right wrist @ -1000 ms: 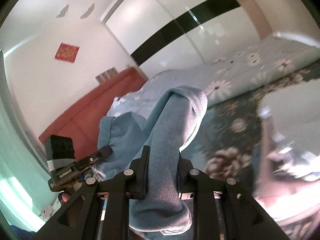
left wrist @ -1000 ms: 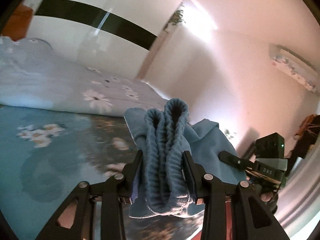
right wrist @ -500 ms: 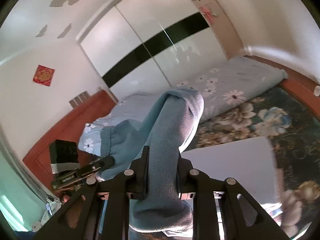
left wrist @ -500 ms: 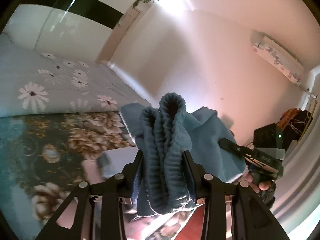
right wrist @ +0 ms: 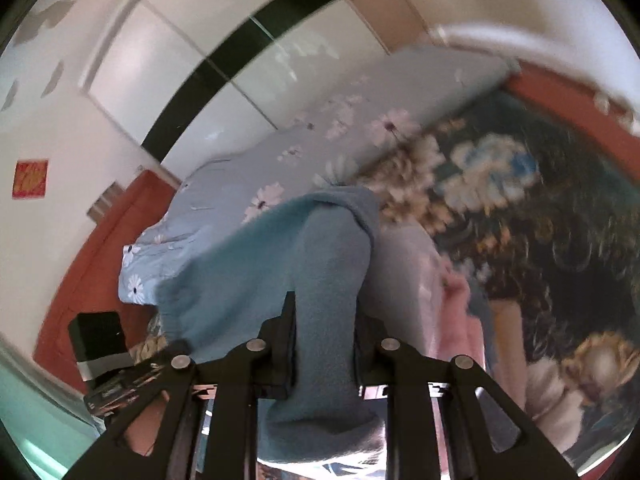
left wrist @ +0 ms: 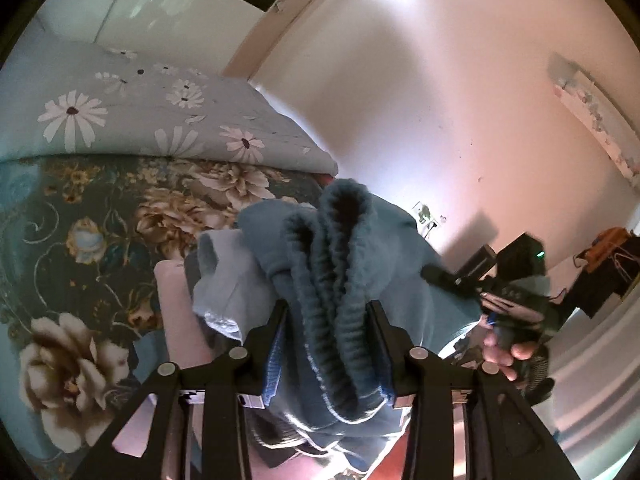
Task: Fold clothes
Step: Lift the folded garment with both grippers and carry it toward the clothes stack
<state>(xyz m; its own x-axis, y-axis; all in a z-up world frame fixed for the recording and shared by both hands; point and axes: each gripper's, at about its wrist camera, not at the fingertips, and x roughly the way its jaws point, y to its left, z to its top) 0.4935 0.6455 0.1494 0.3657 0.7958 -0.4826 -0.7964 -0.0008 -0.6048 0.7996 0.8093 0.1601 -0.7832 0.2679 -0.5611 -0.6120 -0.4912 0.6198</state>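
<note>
A blue fleece garment (left wrist: pixel 340 280) with a ribbed hem hangs between both grippers above the bed. My left gripper (left wrist: pixel 328 320) is shut on the bunched ribbed hem. My right gripper (right wrist: pixel 324 320) is shut on another bunched part of the same garment (right wrist: pixel 320 280). In the left wrist view the right gripper (left wrist: pixel 504 300) and the hand holding it show at the right, with cloth stretched toward them. In the right wrist view the left gripper (right wrist: pixel 116 364) shows at lower left.
A bed with a dark floral sheet (left wrist: pixel 100 240) and a light blue daisy quilt (left wrist: pixel 140 112) lies below. A pale folded stack (right wrist: pixel 408 280) with pink cloth (right wrist: pixel 460 300) lies on the sheet. A red-brown headboard (right wrist: pixel 100 240) and white wardrobe (right wrist: pixel 240 60) stand behind.
Both grippers have swung with the garment toward the foot side of the bed and tilted down; the pale stack on the sheet now lies under the hanging cloth. Both grips stay shut.
</note>
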